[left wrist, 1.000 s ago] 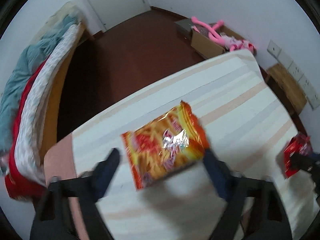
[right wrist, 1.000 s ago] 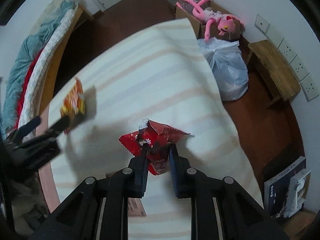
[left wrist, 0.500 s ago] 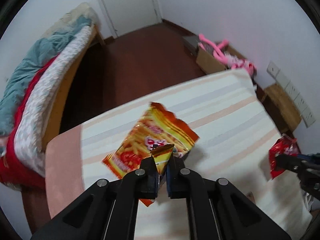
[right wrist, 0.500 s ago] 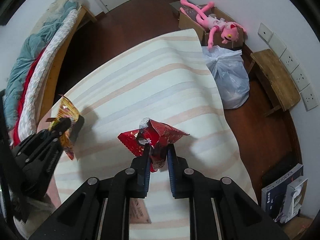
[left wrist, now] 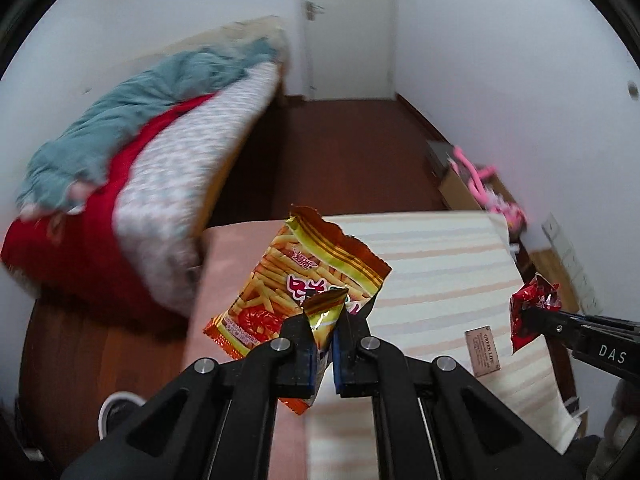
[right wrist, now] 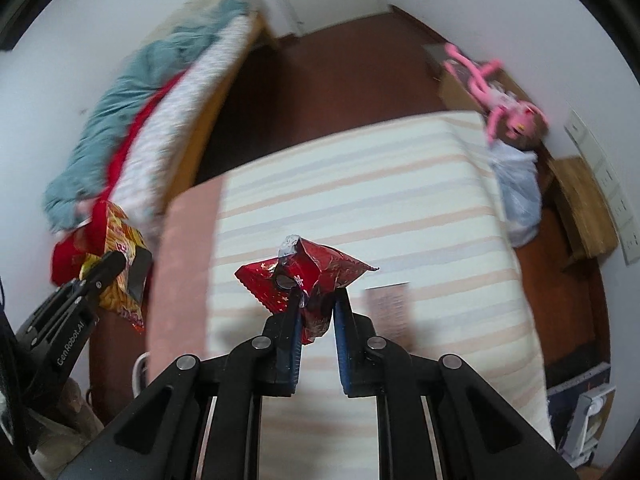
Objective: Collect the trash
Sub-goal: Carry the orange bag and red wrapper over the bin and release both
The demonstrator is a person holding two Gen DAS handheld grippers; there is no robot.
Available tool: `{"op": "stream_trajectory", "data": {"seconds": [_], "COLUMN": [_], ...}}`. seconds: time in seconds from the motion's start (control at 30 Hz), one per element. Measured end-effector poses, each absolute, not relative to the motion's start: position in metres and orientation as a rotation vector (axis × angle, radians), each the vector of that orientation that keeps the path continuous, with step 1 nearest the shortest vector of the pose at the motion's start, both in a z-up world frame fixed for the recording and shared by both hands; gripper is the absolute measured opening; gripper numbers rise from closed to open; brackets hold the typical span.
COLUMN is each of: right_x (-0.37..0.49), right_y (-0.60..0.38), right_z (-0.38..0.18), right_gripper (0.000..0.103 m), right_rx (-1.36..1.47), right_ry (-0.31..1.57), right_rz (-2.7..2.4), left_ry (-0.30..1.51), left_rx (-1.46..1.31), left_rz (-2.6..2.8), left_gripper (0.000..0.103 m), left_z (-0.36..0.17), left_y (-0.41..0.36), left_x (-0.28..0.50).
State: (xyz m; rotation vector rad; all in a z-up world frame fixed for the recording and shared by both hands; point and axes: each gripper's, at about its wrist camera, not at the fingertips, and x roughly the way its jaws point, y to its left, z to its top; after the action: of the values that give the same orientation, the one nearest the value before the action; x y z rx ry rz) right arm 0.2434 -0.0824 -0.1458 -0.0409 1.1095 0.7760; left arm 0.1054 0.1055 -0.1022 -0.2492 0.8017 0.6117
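An orange-yellow snack bag [left wrist: 296,280] hangs in the air, pinched at its lower edge by my left gripper [left wrist: 325,320], which is shut on it above the striped mattress [left wrist: 432,256]. A crumpled red wrapper [right wrist: 308,276] is lifted off the mattress [right wrist: 360,184] with my right gripper [right wrist: 318,304] shut on it. The right wrist view shows the left gripper [right wrist: 116,264] and the snack bag [right wrist: 120,240] at the far left. In the left wrist view the right gripper [left wrist: 532,316] holds the red wrapper [left wrist: 532,312] at the right edge.
A bed piled with teal, red and patterned bedding [left wrist: 132,168] stands on the left. By the right wall are a cardboard box with a pink plush toy [right wrist: 500,100], a filled white plastic bag [right wrist: 516,196] and a wooden stool [right wrist: 580,204]. Dark wood floor [left wrist: 344,148] lies beyond the mattress.
My left gripper shut on the snack bag and lifted it off the mattress. My right gripper rose with the red wrapper in it. Both views tilted up toward the door.
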Motion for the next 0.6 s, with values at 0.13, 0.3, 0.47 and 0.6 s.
{"op": "stream_trajectory", "data": {"seconds": [0.13, 0.3, 0.47, 0.6], "right_x": [0.185, 0.104, 0.02, -0.035], "right_y": [-0.048, 0.004, 0.061, 0.108], "right_z": [-0.11, -0.082, -0.074, -0.088], "right_gripper": [0.015, 0.015, 0.015, 0.015], "right_rx": [-0.076, -0.129, -0.179, -0.237], "right_ry": [1.059, 1.023, 1.03, 1.063], "right_rz": [0.893, 1.028, 1.146, 1.227], "left_ry": [0.749, 0.691, 0.693, 0.712], "left_rx": [-0.27, -0.34, -0.382, -0.455], "left_rz": [0.689, 0.776, 0.854, 0.922], "left_gripper": [0.003, 0.003, 0.003, 0.003], "left_z": [-0.074, -0.054, -0.056, -0.077], "left_y": [0.125, 0.152, 0.182, 0.213], "left_x": [0.038, -0.043, -0.115, -0.167]}}
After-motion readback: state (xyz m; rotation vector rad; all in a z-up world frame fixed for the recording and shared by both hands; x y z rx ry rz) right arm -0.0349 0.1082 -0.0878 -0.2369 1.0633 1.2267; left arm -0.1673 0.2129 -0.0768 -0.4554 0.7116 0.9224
